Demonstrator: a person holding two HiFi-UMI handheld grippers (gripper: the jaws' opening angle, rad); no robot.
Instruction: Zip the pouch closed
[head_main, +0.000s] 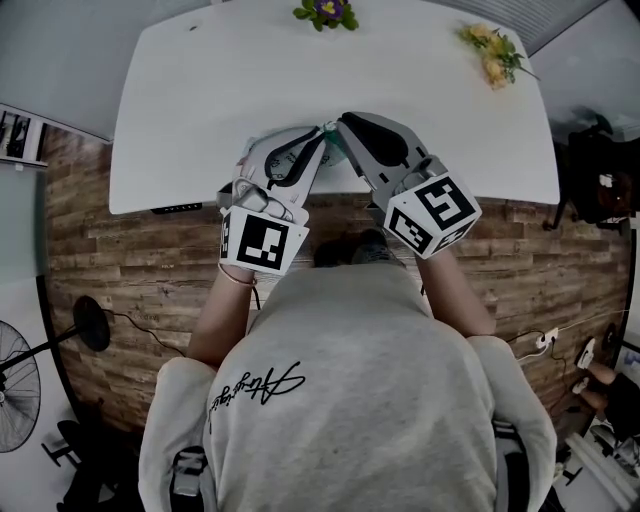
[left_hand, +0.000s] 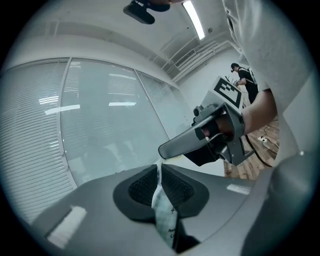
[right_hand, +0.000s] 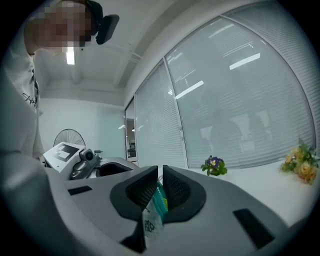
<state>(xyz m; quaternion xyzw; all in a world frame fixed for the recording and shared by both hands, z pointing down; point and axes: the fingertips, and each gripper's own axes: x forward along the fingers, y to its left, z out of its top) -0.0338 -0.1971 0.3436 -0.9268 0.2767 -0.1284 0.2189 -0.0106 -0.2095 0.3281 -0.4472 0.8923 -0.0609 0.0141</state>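
Over the near edge of the bench (head_main: 200, 90), about halfway along it, you've got both grippers nose to nose. The left gripper (head_main: 316, 137) comes in from your left and the right gripper (head_main: 343, 124) from your right, with the tips practically meeting. The pouch (head_main: 331, 143) sits right there between them, just a sliver of teal and white from the head view.

In the left gripper view, the fingers (left_hand: 142, 187) are clamped together on a thin edge of the pouch. The pale material runs down through the slot between the pads, with some small print on it. Your right gripper shows just past them, tip pointing in toward the same spot.

It's the same deal in the right gripper view. Those fingers (right_hand: 177, 190) are pinched tight on the pouch too, with a teal patch up between the pads and a white bit with a little printed mark hanging below. So both sides are gripping the pouch and neither is empty. I can't make out the zipper or its pull in any view, so I can't tell how far it's zipped.

Other stuff: there's a small purple flower plant (head_main: 325, 12) at the far edge of the bench, and a yellow flower bunch (head_main: 492, 50) toward the far right corner. Both are well away from the pouch. The marker cubes (head_main: 262, 240) hang off the near edge over the wood floor (head_main: 120, 250).
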